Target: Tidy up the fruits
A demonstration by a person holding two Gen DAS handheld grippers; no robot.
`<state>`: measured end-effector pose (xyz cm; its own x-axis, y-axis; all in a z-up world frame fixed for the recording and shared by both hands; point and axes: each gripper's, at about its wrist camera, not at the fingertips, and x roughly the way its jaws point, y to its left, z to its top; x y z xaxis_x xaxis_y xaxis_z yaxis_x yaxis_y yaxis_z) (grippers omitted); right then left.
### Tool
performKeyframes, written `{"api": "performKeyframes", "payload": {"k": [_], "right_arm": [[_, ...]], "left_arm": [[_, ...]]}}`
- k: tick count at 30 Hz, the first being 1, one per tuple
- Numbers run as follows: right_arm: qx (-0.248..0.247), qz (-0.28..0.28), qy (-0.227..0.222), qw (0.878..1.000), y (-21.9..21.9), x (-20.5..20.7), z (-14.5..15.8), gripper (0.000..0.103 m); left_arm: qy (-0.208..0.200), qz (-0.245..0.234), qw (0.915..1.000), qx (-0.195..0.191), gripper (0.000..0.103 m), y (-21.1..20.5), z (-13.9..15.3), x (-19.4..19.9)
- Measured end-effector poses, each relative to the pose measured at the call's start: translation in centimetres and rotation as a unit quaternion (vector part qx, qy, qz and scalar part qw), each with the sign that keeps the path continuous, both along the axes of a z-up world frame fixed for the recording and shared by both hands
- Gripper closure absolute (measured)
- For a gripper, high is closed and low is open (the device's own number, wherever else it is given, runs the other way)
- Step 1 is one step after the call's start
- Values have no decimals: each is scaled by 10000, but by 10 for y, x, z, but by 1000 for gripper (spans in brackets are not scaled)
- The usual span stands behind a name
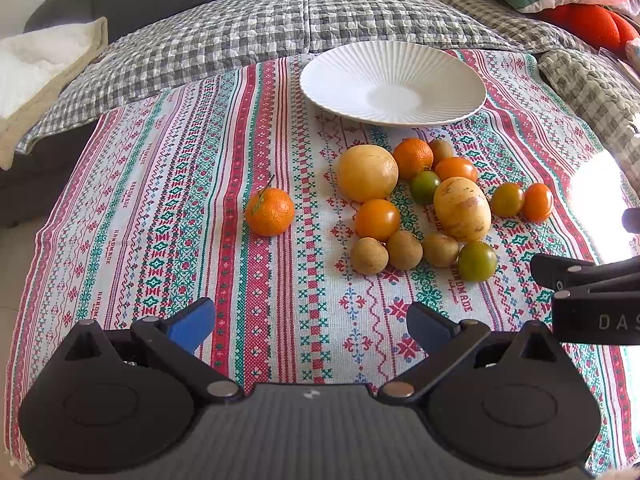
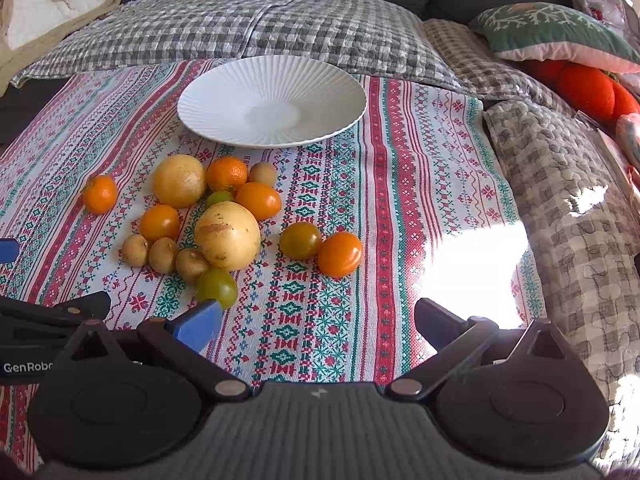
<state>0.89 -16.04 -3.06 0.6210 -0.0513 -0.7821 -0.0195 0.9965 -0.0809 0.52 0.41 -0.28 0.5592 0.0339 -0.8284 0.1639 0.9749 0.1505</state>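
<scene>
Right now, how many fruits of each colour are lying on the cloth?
Orange fruits: 5
Large yellow fruits: 2
Green fruits: 3
Small brown fruits: 4
Total: 14

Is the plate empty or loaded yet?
Empty. The plate shows only its bare ribbed surface in both views; every fruit sits on the cloth in front of it.

A ribbed white ceramic plate (image 1: 392, 84) sits near the patterned woven tablecloth's (image 1: 160, 220) far edge; the clustered fruits (image 1: 424, 208) lie before it, one stemmed orange mandarin (image 1: 269, 211) apart leftward.
</scene>
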Motion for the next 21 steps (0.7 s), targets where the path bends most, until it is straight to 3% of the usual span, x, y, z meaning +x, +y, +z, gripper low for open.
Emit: {"api": "performKeyframes", "payload": {"k": [21], "right_arm": [[43, 2, 16, 10000, 2, 0, -2, 0]], "left_arm": [[-16, 72, 10000, -37, 15, 4, 2, 1]]}}
